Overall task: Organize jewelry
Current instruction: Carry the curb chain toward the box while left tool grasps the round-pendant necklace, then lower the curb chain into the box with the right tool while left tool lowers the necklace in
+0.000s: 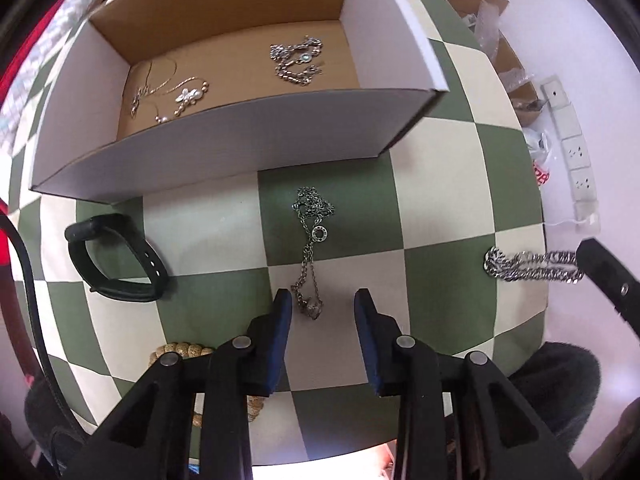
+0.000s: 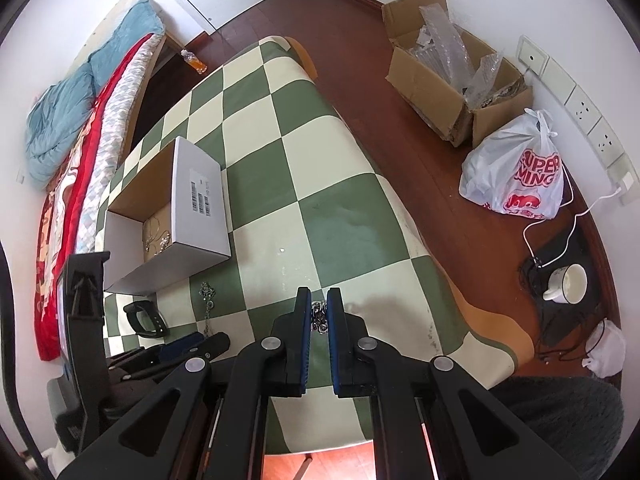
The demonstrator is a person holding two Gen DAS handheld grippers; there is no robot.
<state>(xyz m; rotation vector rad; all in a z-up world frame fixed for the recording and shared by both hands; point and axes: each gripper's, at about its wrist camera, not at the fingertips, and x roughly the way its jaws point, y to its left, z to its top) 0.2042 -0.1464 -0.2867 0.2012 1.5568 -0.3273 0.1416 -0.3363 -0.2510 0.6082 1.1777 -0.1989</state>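
Note:
An open white cardboard box (image 1: 240, 140) stands on the green-checked table (image 1: 440, 160); inside lie a chunky silver bracelet (image 1: 298, 60) and thin gold necklaces (image 1: 172, 94). A thin dark chain necklace (image 1: 314, 216) lies in front of the box, its pendant end between the fingers of my open left gripper (image 1: 323, 298). My right gripper (image 2: 319, 294) is shut on a heavy silver link chain (image 2: 319, 316), which appears blurred at the table's right side (image 1: 532, 266). A black wristband (image 1: 116, 260) lies to the left. A beige bead bracelet (image 1: 182, 350) is partly hidden under my left gripper.
The table's right edge drops to a wooden floor with an open carton of bubble wrap (image 2: 440, 80), a white plastic bag (image 2: 516, 176) and a cup (image 2: 568, 282). A bed with red and blue bedding (image 2: 80, 140) runs along the table's left.

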